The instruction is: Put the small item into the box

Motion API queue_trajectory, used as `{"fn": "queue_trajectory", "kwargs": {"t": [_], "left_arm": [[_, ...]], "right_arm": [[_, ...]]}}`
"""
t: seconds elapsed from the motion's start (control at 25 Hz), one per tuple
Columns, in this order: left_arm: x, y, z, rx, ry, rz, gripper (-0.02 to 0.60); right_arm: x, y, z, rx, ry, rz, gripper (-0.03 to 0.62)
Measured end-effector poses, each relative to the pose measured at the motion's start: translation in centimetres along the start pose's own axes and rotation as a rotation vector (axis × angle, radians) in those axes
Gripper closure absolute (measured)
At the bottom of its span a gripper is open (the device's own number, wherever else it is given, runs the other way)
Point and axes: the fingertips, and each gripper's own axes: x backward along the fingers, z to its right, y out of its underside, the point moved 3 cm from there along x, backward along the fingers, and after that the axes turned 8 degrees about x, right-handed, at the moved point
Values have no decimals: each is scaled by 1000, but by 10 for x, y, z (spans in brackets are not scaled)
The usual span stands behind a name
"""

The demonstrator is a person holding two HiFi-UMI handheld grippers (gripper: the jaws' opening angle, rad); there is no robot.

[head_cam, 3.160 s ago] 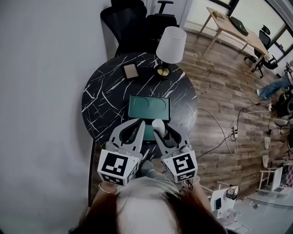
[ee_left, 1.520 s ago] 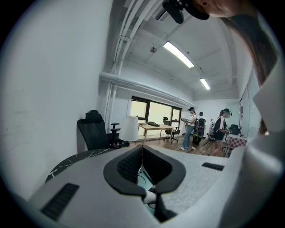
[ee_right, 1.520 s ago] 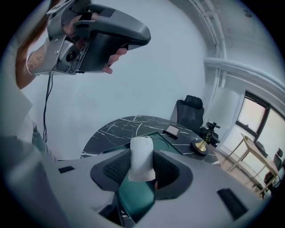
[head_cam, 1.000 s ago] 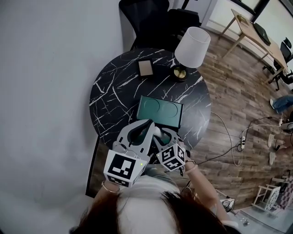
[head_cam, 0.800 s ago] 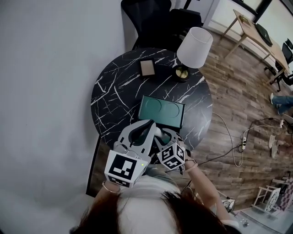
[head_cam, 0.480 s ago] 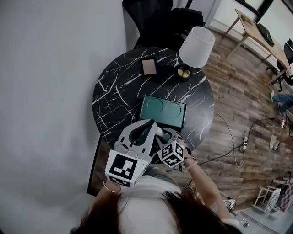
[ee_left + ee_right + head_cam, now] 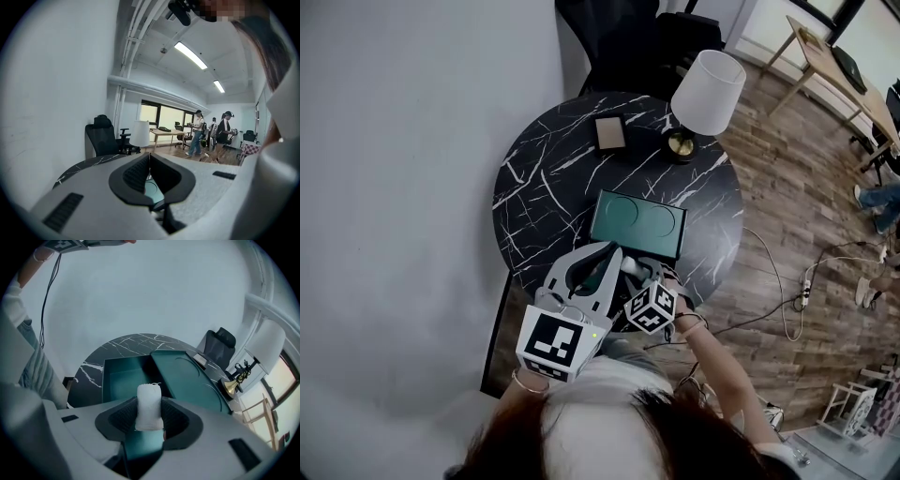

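A small white pouch [image 7: 149,405] stands upright between the jaws of my right gripper [image 7: 149,417], which is shut on it. Just beyond it lies the dark green box [image 7: 123,373], its lid [image 7: 190,377] flipped open to the right. In the head view the box lid [image 7: 637,223] lies at the table's middle, and the right gripper [image 7: 637,274] holds the pouch [image 7: 630,266] over the box's near part. My left gripper [image 7: 612,251] hovers beside it on the left. In the left gripper view its jaws [image 7: 149,158] meet with nothing between them.
The round black marble table [image 7: 544,178] carries a white-shaded lamp [image 7: 708,80] on a brass base [image 7: 229,386] and a small tan box [image 7: 609,133] at its far side. A black office chair [image 7: 609,37] stands behind it. People [image 7: 199,132] stand far off.
Since 3.2 s ago my right gripper has turned and drawn in toward the left one, still holding the pouch over the box. Over the last second both grippers barely move.
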Motion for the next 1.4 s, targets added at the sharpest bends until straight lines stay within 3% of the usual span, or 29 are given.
{"fn": "queue_trajectory", "kwargs": {"t": [0.52,0.76,1.4], "left_arm": [[7,3,-3,21,-33,-24,572],[9,0,-1,-7,-31,-24,572],[18,3,0,-10,-17,-22,572]], "right_arm": [[-20,4,-2,11,-39,-57,416],[-25,7,-4,12,-50,-88,416],[-20,7,-5,-5,-26,-92,416]]}}
